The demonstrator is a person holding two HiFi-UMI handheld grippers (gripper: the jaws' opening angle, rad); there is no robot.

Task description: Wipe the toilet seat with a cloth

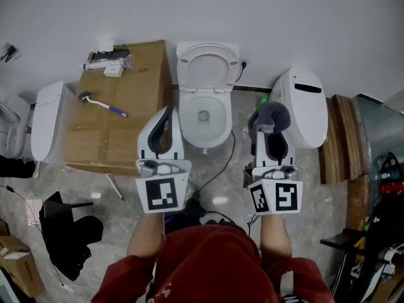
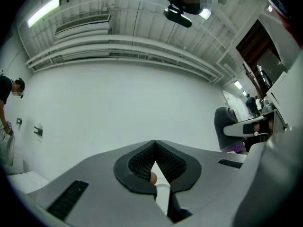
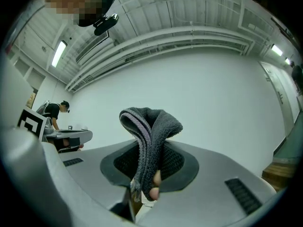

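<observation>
A white toilet [image 1: 204,100] stands against the wall in the head view, with its lid [image 1: 207,62] raised and its seat [image 1: 187,113] round the open bowl. My left gripper [image 1: 165,120] hovers just left of the bowl, shut with nothing between its jaws; the left gripper view shows its tip [image 2: 155,148] aimed at the bare white wall. My right gripper [image 1: 270,126] sits to the right of the bowl, shut on a folded grey cloth [image 1: 271,115]. In the right gripper view the cloth [image 3: 150,141] stands up out of the jaws.
A big cardboard box [image 1: 123,106] at the toilet's left carries a toilet brush [image 1: 101,103] and small items. Another white toilet [image 1: 303,106] is at the right, a third [image 1: 47,122] at the far left. A black cable [image 1: 221,163] crosses the floor. A black bag [image 1: 66,232] lies lower left.
</observation>
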